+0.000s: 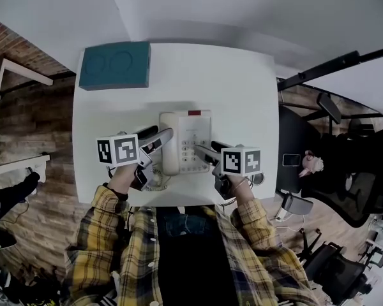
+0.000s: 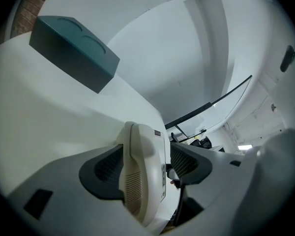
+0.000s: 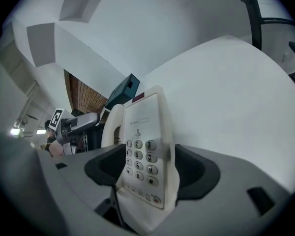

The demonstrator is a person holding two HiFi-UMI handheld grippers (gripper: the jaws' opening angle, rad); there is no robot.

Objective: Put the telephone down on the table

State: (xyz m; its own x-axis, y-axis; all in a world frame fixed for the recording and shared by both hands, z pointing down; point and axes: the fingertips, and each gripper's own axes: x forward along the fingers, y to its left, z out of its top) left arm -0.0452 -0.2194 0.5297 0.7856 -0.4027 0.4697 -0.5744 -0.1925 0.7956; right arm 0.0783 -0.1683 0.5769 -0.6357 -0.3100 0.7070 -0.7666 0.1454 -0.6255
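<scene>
White table [image 1: 242,88]: telephone [image 1: 190,136] pinched, left hand-held gripper [image 1: 158,138] on left side, right hand-held gripper [image 1: 203,152] on right.

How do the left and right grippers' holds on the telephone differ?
The left gripper clamps the handset side of the telephone; the right gripper clamps the keypad side. The left gripper comes in at its left edge, the right gripper at its right. Both are shut on it.

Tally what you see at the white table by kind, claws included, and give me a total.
phone: 1
teal box: 1
claws: 2, the left claw and the right claw, both clamped on the phone
Total: 4
</scene>
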